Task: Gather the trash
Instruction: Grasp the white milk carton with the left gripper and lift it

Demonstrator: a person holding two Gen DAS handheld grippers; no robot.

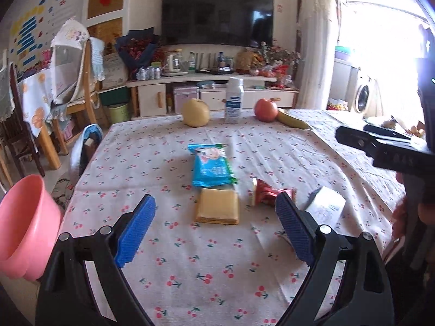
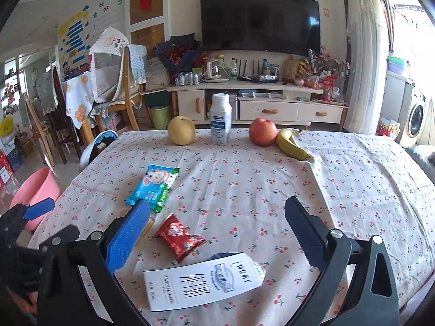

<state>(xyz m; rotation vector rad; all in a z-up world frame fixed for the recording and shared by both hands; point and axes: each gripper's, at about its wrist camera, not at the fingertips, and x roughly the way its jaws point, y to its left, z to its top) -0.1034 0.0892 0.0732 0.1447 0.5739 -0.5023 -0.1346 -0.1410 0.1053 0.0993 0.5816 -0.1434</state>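
Your trash lies mid-counter: a blue plastic snack wrapper (image 1: 211,165), a flat yellow packet (image 1: 217,206) just beside it, a crinkled red foil wrapper (image 2: 178,237) and a flattened white milk carton (image 2: 202,282). The yellow packet shows plainly only from your left wrist. Your left gripper (image 1: 216,224) and right gripper (image 2: 217,228) both gape wide, holding nothing. The pink plastic basin (image 1: 24,225) sits off the cherry-print counter (image 1: 204,271) edge.

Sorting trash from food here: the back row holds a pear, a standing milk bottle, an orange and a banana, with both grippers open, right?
Not quite: the red fruit beside the banana is an apple, as the right wrist view shows. The pear, upright milk bottle and open left gripper and right gripper stand as stated.
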